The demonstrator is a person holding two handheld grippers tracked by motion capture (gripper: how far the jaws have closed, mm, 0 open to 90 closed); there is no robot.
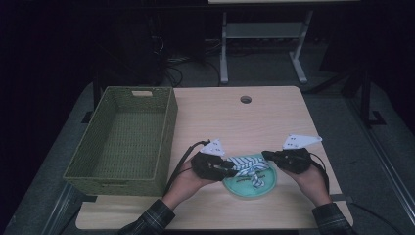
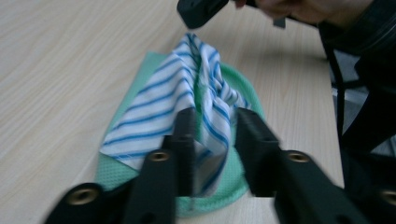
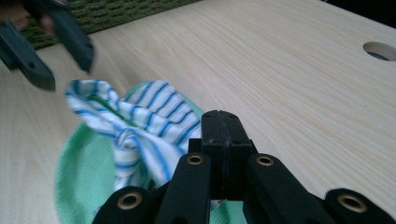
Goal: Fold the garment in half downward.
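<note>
A blue-and-white striped cloth (image 1: 247,166) lies bunched on a round green cloth (image 1: 244,190) near the table's front edge. My left gripper (image 1: 229,169) is at the striped cloth's left end. In the left gripper view it (image 2: 217,126) is open, its jaws either side of a raised fold of the striped cloth (image 2: 163,102), with the green cloth (image 2: 116,175) underneath. My right gripper (image 1: 267,155) is at the right end. In its own view its jaws (image 3: 223,123) are shut, with the striped cloth (image 3: 140,126) running under them and pulled up to a peak.
A green woven basket (image 1: 166,132) stands open and hollow on the table's left side, close to my left hand. A round cable hole (image 1: 245,99) sits at the table's far middle. Bare wood stretches behind the cloths. Table legs and cables stand on the dark floor beyond.
</note>
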